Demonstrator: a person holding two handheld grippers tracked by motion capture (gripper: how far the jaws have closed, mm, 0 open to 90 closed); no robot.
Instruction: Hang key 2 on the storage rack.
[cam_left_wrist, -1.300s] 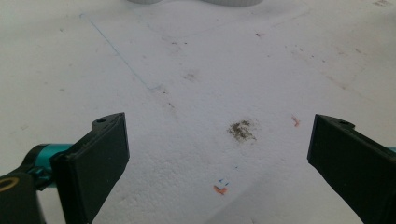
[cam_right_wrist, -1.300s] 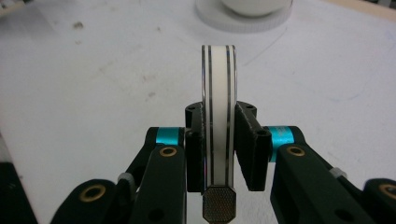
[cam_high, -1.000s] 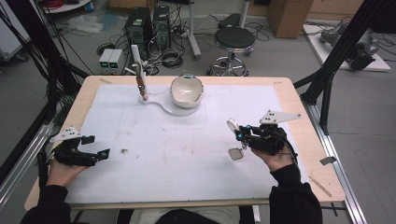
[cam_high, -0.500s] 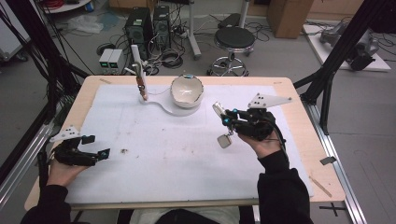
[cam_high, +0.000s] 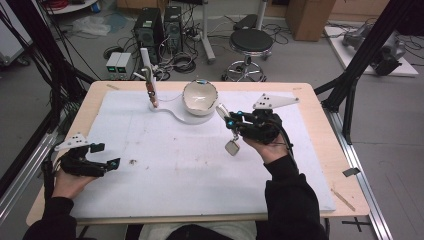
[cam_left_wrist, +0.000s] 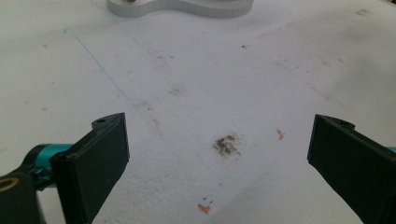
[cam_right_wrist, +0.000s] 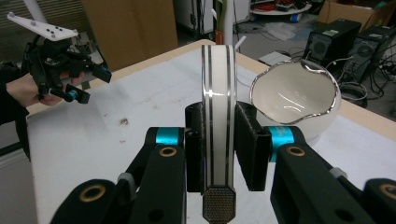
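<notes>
My right gripper (cam_high: 231, 123) is shut on a white utensil (cam_high: 232, 146) with two thin dark stripes along its handle (cam_right_wrist: 218, 93). It holds the utensil above the white mat, just right of a white wavy-rimmed bowl (cam_high: 200, 97). The utensil's flat squarish end hangs below the jaws. The bowl (cam_right_wrist: 295, 95) shows empty in the right gripper view. My left gripper (cam_high: 107, 155) stays near the table's left edge, jaws open with nothing between them (cam_left_wrist: 217, 154). It also appears far off as the left gripper (cam_right_wrist: 93, 86).
A white mat (cam_high: 190, 170) covers the wooden table (cam_high: 320, 115). The bowl sits on a curved white base (cam_high: 175, 114). An upright white stand with a reddish tip (cam_high: 151, 89) rises left of the bowl. A small dark smudge (cam_left_wrist: 226, 144) marks the mat.
My right gripper has carried the utensil up and to the left, from the right side of the mat to beside the bowl. The left gripper has not moved.
</notes>
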